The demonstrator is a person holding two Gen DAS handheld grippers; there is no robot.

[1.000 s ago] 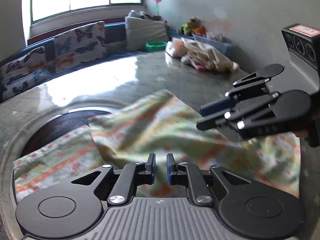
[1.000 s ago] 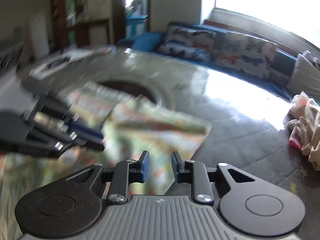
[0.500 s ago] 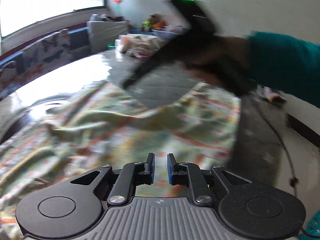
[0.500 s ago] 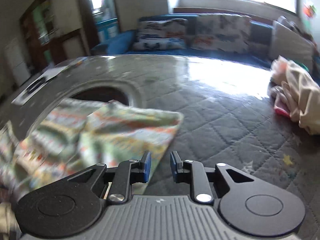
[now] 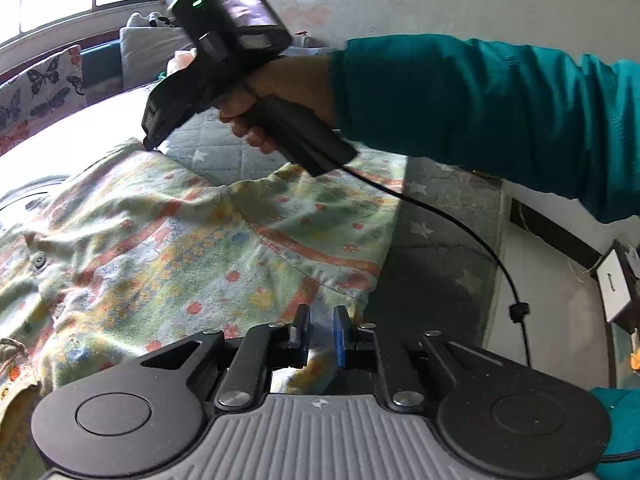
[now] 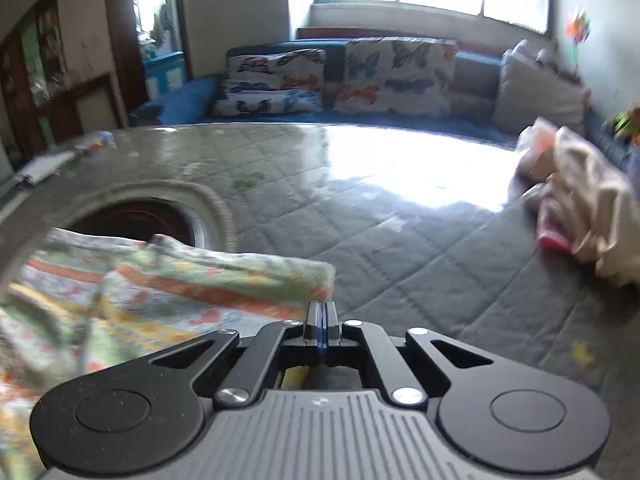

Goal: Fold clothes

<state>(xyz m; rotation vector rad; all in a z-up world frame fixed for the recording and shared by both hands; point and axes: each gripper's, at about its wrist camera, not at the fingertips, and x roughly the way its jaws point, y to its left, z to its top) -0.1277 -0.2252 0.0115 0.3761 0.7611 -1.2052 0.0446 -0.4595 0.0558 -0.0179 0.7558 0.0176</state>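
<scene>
A green, orange and yellow patterned garment [image 5: 180, 248] lies spread on the grey quilted surface [image 5: 436, 280]. My left gripper [image 5: 320, 330] is open with a narrow gap, low over the garment's near right corner. My right gripper [image 6: 321, 320] is shut at the garment's far corner [image 6: 312, 280]; whether cloth is pinched between the pads is hidden. In the left wrist view the right gripper's body [image 5: 224, 52] is held in a hand with a teal sleeve [image 5: 480, 112], its tip at the garment's far edge.
A round dark opening [image 6: 136, 220] sits in the surface by the garment. A heap of cream and pink clothes [image 6: 580, 204] lies at the right. A blue sofa with butterfly cushions [image 6: 360, 76] runs along the back. A black cable [image 5: 460, 232] trails from the right gripper.
The right gripper has shut at the garment's far corner. The left gripper swung right and down to the garment's near corner; the garment now lies flatter.
</scene>
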